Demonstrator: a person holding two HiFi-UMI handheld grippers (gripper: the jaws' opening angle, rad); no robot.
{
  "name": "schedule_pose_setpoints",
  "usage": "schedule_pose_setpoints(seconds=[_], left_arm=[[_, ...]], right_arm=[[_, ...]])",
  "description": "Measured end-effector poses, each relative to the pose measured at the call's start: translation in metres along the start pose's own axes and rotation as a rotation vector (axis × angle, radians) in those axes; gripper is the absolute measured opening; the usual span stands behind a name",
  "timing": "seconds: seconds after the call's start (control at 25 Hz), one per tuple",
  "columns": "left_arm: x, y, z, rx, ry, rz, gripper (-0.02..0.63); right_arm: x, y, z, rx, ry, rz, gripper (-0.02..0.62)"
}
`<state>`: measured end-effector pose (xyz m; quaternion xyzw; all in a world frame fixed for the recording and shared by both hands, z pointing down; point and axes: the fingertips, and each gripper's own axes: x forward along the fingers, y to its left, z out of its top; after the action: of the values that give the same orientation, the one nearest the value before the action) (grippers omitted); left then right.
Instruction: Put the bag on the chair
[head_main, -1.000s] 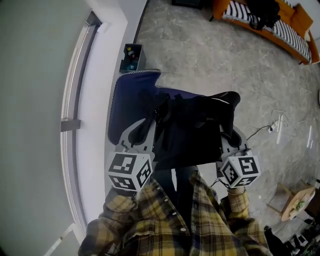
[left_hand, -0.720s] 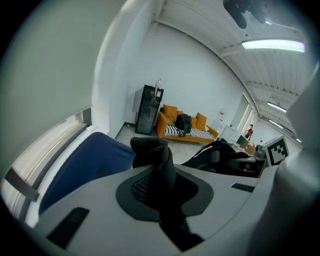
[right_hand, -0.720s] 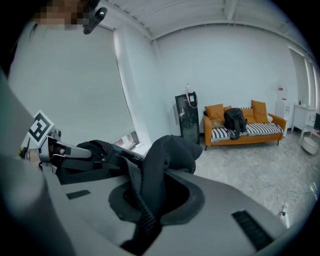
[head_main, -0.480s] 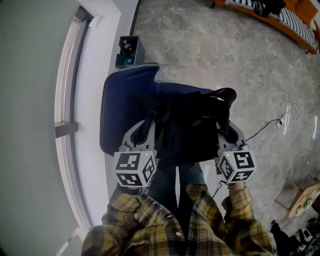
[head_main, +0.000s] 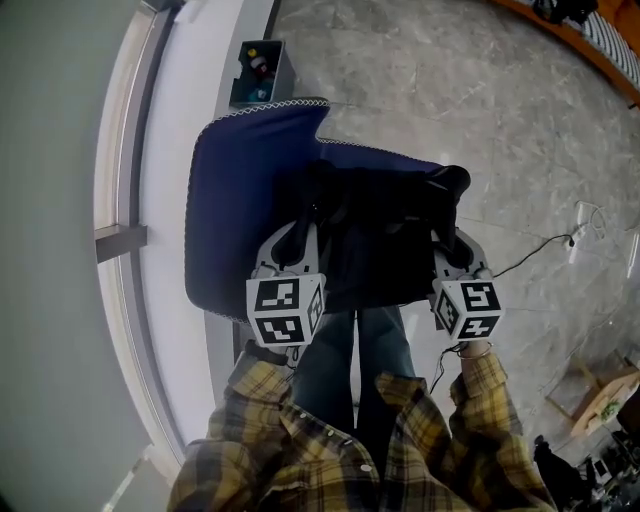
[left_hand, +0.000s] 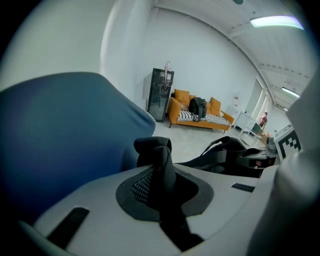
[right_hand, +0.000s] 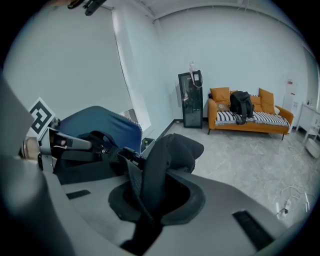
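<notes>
Bag (head_main: 385, 245) strung between your two grippers, and the head view puts it right over the seat of the blue chair (head_main: 230, 200), far edge up near the backrest. Whether it rests on the cushion, you can't tell from up there.

That view is the only one with both grippers at once. Your left gripper (head_main: 310, 210) is on the bag's left end and your right gripper (head_main: 447, 215) on its right end, with your plaid sleeves (head_main: 480, 400) behind them. A small bin (head_main: 258, 72) sits beyond the chair, and a cable (head_main: 540, 255) trails over the stone floor (head_main: 450, 90).

Now the grip itself, which the head view hides. In the left gripper view your jaws are nearly together, pinching a black strap (left_hand: 161, 160) that folds over at the top. The right gripper view tells the same story: jaws clamped on a thick fold of black fabric (right_hand: 165, 160).

These two views also open up the room. There's an orange sofa (right_hand: 247, 120) with a dark backpack (right_hand: 241, 104) on it, and a dark cabinet (right_hand: 191, 100) beside it.

The bag is black all over, soft and crumpled, with straps looping out of it. A plastic buckle (right_hand: 120, 154) shows near your right jaws. The chair is dark blue with a pale stitched rim.
</notes>
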<state>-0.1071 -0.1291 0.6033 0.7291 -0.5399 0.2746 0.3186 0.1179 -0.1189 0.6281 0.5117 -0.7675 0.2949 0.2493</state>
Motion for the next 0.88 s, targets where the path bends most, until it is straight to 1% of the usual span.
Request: schedule_pose_setpoints(seconds=[0.12,0.28,0.56,0.64,0.76,0.88], left_arm=[[0.012,0.007,-0.014,-0.024,0.004,0.006,0.052],[0.026,0.011,-0.033,-0.036,0.019,0.014,0.052],[0.049,0.011,-0.066,-0.056,0.056,0.044,0.052],[0.054,0.012,-0.069,-0.051,0.044,0.057,0.052],[0.062,0.018,-0.069,-0.092,0.04,0.056,0.052],[0.07,0.02,-0.071,-0.099,0.039,0.054,0.052]], right_arm=[[0.013,0.0,-0.013,-0.024,0.021,-0.002,0.037],[0.023,-0.002,-0.028,-0.055,0.037,-0.008,0.04],[0.036,-0.012,-0.056,-0.101,0.084,-0.046,0.046],[0.038,-0.012,-0.058,-0.135,0.082,-0.048,0.049],[0.045,-0.014,-0.062,-0.183,0.1,-0.063,0.06],[0.051,-0.016,-0.069,-0.193,0.124,-0.07,0.061]])
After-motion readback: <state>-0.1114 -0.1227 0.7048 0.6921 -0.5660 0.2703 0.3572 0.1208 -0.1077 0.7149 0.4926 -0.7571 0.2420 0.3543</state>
